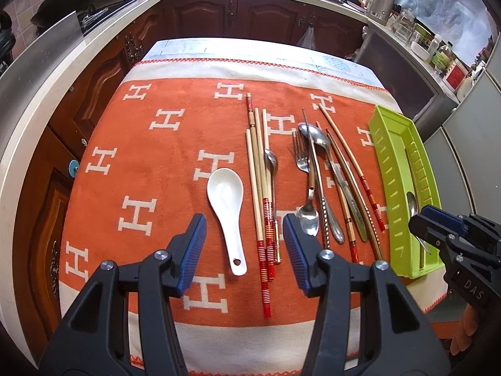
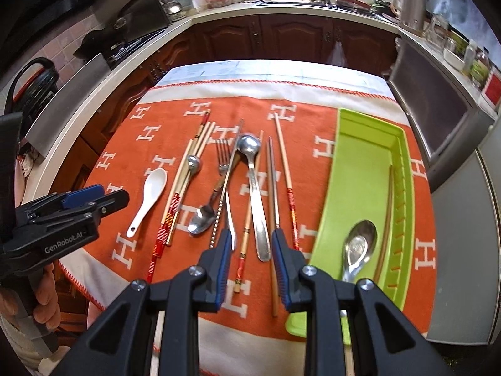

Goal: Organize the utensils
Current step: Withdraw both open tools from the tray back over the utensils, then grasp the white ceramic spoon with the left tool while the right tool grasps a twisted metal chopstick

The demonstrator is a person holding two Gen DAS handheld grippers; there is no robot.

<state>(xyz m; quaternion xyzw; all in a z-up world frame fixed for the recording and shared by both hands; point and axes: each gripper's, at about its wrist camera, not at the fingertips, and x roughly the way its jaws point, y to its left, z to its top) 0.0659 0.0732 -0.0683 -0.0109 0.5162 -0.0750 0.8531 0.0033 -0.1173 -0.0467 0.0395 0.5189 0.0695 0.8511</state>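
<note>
A table is wearing an orange blanket with white H letters (image 1: pixel 162 163). Lots of utensils are lying on it in a loose row.

The left gripper with black arms and blue pads (image 1: pixel 244 250) is hanging over the near side of the blanket. Its jaws are standing apart with nothing between the pads. Just past them, a white china soup spoon (image 1: pixel 227 206) is lying with its bowl pointing away. Beside it, a bunch of pale wooden chopsticks with red striped ends (image 1: pixel 261 188) is lying close together. Further right, a silver metal fork (image 1: pixel 301 156) and shiny metal spoons (image 1: pixel 308 216) are crossing over each other.

The right gripper with the same blue pads (image 2: pixel 252 260) is hanging above the middle of the pile. Its jaws are a little apart and are pinching nothing.

A long green plastic tray (image 2: pixel 360 156) is sitting at the right edge of the blanket. A shiny metal spoon in the tray (image 2: pixel 358 247) and one brown chopstick (image 2: pixel 386 219) are lying inside it.
</note>
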